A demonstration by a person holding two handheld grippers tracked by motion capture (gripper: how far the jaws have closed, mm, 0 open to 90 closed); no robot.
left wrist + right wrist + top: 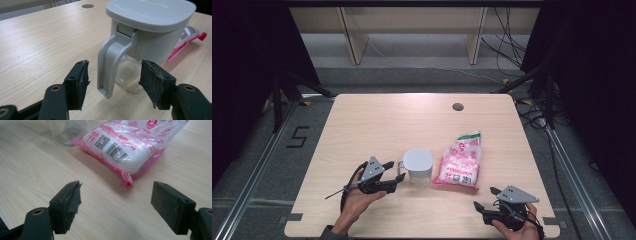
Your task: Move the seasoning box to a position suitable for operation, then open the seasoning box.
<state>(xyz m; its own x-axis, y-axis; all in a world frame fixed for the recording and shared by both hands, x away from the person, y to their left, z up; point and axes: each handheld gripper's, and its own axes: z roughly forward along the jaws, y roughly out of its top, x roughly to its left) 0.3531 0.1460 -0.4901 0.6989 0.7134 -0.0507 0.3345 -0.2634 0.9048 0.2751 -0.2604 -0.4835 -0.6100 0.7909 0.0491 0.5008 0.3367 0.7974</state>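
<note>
While we are holding the left gripper [113, 83] level at the jug [418, 167] near the table's [377, 125] middle, its grey handle [110, 65] is standing upright between our 2 parted jaws, untouched by either pad. We are resting the right gripper [116, 203] open and empty near the front edge, with the pink bag [130, 145] lying just ahead, so the left is nearer

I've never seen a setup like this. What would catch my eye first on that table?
Probably the clear plastic jug with a grey lid and handle mid-table, its handle sitting between the open fingers of the left gripper, untouched. Beside it, on its right in the high view, lies a pink-and-white printed bag of white grains, with the right gripper open just short of it.
</note>
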